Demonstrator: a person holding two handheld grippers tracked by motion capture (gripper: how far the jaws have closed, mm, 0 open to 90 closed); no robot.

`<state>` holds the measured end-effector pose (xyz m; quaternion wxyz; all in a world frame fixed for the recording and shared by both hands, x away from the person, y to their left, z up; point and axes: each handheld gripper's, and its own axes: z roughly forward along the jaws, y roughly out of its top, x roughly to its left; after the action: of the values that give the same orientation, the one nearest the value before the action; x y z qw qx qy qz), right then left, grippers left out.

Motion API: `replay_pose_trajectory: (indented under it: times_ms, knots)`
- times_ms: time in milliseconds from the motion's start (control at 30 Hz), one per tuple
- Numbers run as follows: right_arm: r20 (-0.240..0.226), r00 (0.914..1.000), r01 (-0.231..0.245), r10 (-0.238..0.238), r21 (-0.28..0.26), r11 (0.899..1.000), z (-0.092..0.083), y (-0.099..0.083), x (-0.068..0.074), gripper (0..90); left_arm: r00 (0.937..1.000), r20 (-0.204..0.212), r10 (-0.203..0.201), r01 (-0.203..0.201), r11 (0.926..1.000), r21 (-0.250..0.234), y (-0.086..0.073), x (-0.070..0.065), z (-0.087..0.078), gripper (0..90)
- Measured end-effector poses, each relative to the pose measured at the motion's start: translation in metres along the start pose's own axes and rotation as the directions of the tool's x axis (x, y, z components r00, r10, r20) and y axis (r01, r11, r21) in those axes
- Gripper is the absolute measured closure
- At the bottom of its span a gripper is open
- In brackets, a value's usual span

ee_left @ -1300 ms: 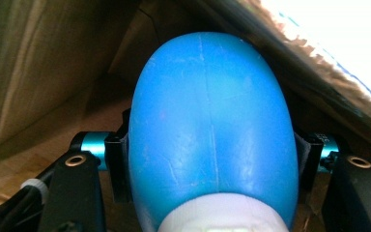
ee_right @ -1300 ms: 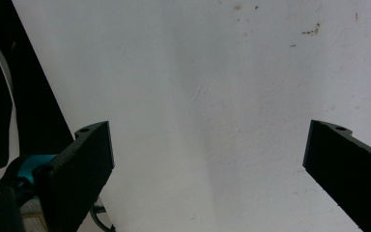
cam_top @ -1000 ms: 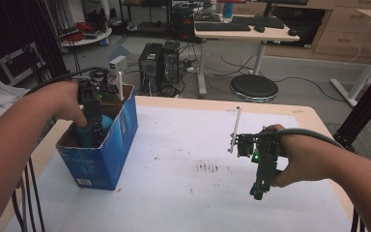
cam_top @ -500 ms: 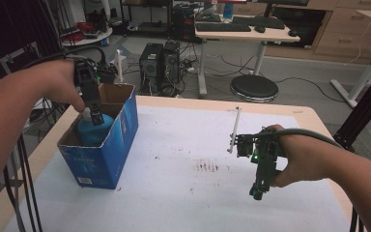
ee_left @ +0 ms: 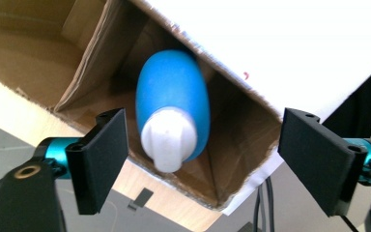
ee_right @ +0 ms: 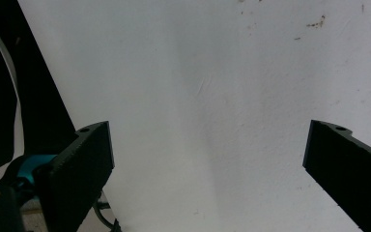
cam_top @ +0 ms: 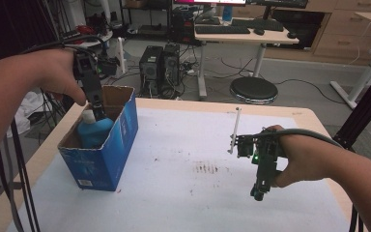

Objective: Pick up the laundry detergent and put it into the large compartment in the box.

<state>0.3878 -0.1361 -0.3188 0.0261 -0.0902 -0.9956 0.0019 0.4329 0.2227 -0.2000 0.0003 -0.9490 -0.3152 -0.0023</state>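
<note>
A blue bottle (cam_top: 94, 132) with a white cap (ee_left: 169, 140) stands inside the open blue cardboard box (cam_top: 111, 154) at the table's left. My left gripper (cam_top: 98, 107) hangs just above the bottle, pointing down into the box. Its jaws have just been opening; they stand apart on either side of the cap (cam_top: 89, 116) without touching it. In the left gripper view the bottle (ee_left: 173, 99) sits between and below the two black pads (ee_left: 101, 154). My right gripper (cam_top: 260, 193) hovers over the white table cover at the right, open with nothing between its jaws (ee_right: 207, 164).
The white cover (cam_top: 183, 193) has brown stains near its middle (cam_top: 205, 168). A thin rod (cam_top: 234, 130) stands up from the right gripper. Beyond the table's far edge are computer towers (cam_top: 160, 72), a round stool (cam_top: 253, 89) and a desk.
My left gripper has risen out of the box and let go of the blue bottle, which stays standing inside. The right gripper has not moved.
</note>
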Motion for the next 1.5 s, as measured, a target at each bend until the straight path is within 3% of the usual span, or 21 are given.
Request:
replay_pose_trajectory:
  times_ms: [200, 333, 600, 767, 900, 1000, 1033, 1167, 1333, 1367, 1400, 1433, 1467, 1500]
  knots:
    - [-0.003, 1.0000, -0.003, 0.003, -0.007, 1.000, -0.002, 0.000, 0.001, 2.9, 0.9997, -0.007, 0.025, -0.025, 0.9997, -0.001, 0.008, -0.013, -0.009, 14.1]
    - [-0.003, 1.0000, 0.002, -0.002, -0.006, 1.000, -0.002, 0.000, 0.002, 2.9, 0.9995, 0.000, 0.033, -0.033, 0.9992, 0.023, 0.015, -0.021, -0.012, 8.7]
    - [-0.002, 1.0000, 0.000, 0.000, -0.009, 1.000, -0.004, 0.000, 0.004, 2.9, 0.9967, -0.002, 0.081, -0.081, 0.9967, 0.004, 0.025, -0.034, -0.015, 5.3]
    - [0.002, 1.0000, 0.000, 0.000, -0.010, 1.000, -0.005, 0.001, 0.004, 2.9, 0.9964, -0.005, 0.084, -0.084, 0.9965, 0.004, 0.030, -0.038, -0.014, 1.9]
    - [0.009, 0.9999, 0.008, -0.008, -0.006, 1.000, -0.008, 0.002, 0.006, 2.9, 0.9952, 0.019, 0.096, -0.096, 0.9952, 0.017, 0.034, -0.044, -0.012, 1.7]
    - [0.016, 0.9999, -0.005, 0.005, -0.008, 1.000, -0.012, 0.003, 0.007, 2.9, 0.9887, 0.036, 0.146, -0.147, 0.9888, 0.028, 0.040, -0.055, -0.009, 1.6]
    - [0.016, 0.9999, -0.005, 0.005, -0.008, 1.000, -0.012, 0.003, 0.007, 2.9, 0.9887, 0.036, 0.146, -0.147, 0.9888, 0.028, 0.040, -0.055, -0.009, 1.7]
    - [0.028, 0.9996, -0.009, 0.009, -0.008, 1.000, -0.019, 0.003, 0.006, 3.0, 0.9727, 0.057, 0.225, -0.226, 0.9739, 0.018, 0.048, -0.066, -0.001, 1.6]
    - [0.034, 0.9994, -0.004, 0.004, 0.000, 1.000, -0.023, 0.006, 0.008, 2.9, 0.9564, 0.070, 0.284, -0.286, 0.9578, 0.028, 0.061, -0.072, 0.011, 1.6]
    - [0.034, 0.9994, -0.004, 0.004, 0.000, 1.000, -0.023, 0.006, 0.008, 2.9, 0.9564, 0.070, 0.284, -0.286, 0.9578, 0.028, 0.061, -0.072, 0.011, 1.7]
    - [0.036, 0.9993, -0.006, 0.006, 0.001, 1.000, -0.024, 0.006, 0.008, 2.9, 0.9504, 0.068, 0.303, -0.306, 0.9514, 0.034, 0.066, -0.073, 0.014, 1.7]
    - [0.035, 0.9994, -0.007, 0.007, -0.001, 1.000, -0.026, 0.006, 0.009, 2.9, 0.9319, 0.048, 0.359, -0.361, 0.9320, 0.032, 0.071, -0.074, 0.017, 1.7]
    - [0.036, 0.9993, -0.003, 0.003, 0.001, 1.000, -0.027, 0.006, 0.008, 2.9, 0.9260, 0.034, 0.376, -0.377, 0.9254, 0.038, 0.073, -0.075, 0.019, 1.7]
    - [0.037, 0.9993, -0.003, 0.003, -0.005, 1.000, -0.027, 0.005, 0.008, 2.9, 0.9260, 0.034, 0.376, -0.377, 0.9254, 0.038, 0.073, -0.075, 0.019, 1.7]
